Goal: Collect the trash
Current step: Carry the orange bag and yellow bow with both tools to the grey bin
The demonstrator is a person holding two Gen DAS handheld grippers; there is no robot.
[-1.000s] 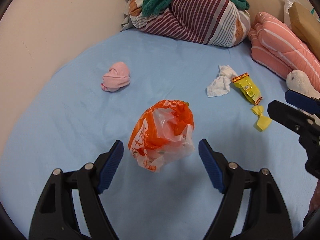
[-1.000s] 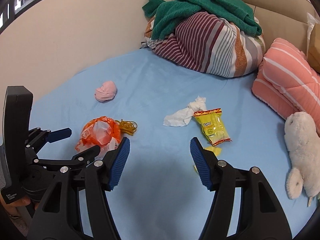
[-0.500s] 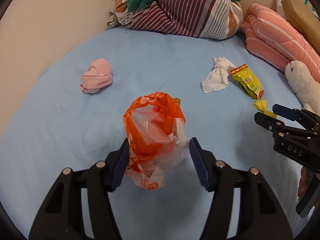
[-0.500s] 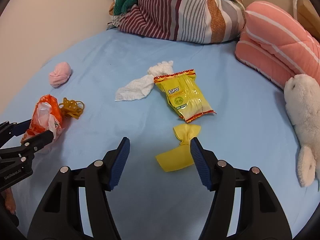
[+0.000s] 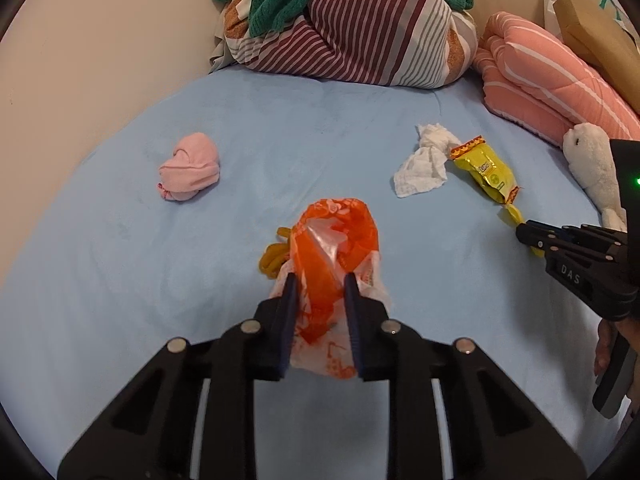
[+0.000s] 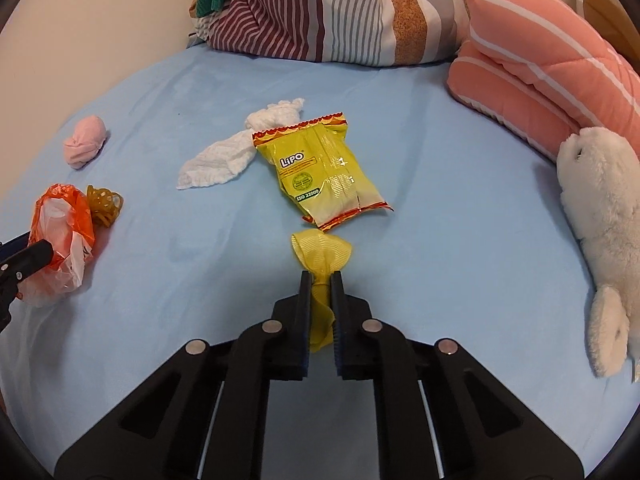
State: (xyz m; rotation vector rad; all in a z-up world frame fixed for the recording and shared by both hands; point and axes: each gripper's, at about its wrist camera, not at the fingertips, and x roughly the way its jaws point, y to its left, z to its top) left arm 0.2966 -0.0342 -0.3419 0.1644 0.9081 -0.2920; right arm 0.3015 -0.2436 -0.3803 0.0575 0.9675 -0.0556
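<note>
Soft, even indoor light fills both views, bright enough for clear colours. The bed [image 5: 120, 260] shows only faint shadows. Fisheye bending curves the bed's edges, corners go black, and the picture softens slightly toward the rim.

A light blue bed sheet [image 6: 440, 160] carries a pink sock ball [image 6: 85, 147], white tissue [image 6: 224, 158], yellow snack packet [image 6: 324, 172], rubber bands [image 6: 105, 206], an orange bag [image 6: 60, 236], yellow ribbon [image 6: 320, 256], a white plush seal [image 6: 600, 232] (against the folded pink quilt [image 6: 552, 64]) and a striped bundle [image 6: 340, 12].

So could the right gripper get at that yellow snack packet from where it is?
Probably not yet: the right gripper is closing on the yellow ribbon. The snack packet lies just beyond, with nothing between.
</note>
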